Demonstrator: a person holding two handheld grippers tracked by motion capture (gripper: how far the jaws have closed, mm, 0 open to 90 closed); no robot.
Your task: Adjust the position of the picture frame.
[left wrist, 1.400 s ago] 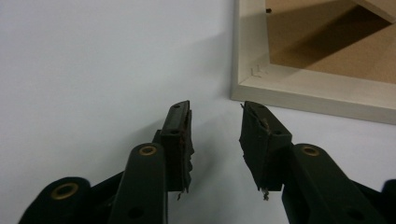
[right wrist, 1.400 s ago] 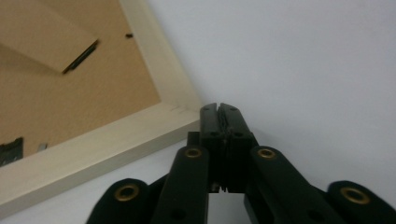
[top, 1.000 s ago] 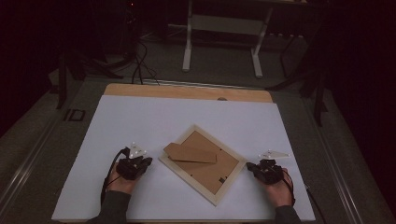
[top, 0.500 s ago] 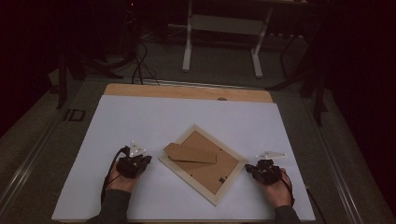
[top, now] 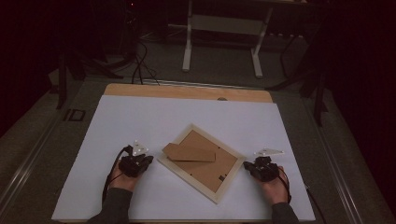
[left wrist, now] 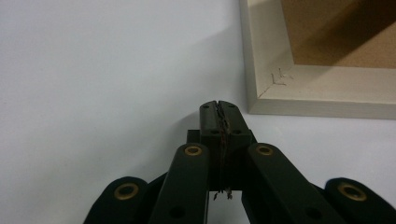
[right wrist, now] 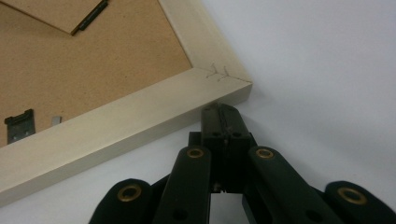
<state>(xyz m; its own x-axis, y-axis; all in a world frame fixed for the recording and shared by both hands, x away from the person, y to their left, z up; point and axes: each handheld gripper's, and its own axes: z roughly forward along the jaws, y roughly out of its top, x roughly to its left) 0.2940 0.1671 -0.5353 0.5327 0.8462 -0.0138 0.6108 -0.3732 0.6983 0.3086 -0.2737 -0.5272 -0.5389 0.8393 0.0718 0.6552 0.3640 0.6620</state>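
From above, a picture frame [top: 201, 162] is lying face down on the white table [top: 140, 116], between the left gripper [top: 142, 161] and right gripper [top: 251, 168], likely so its back can be worked on. The left gripper [left wrist: 219, 106] is showing jaws pressed together, a frame corner [left wrist: 271, 88] just ahead to its right. The right gripper [right wrist: 220, 111], jaws together, is nearly touching the frame's edge [right wrist: 140, 116] ahead.

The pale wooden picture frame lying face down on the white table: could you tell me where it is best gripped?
Probably the pale wooden picture frame by its raised border rail at the corner near the right tool, coming from the outer side: one jaw outside, one in the recessed brown backing. It lies flat, so only the rail offers a lip.
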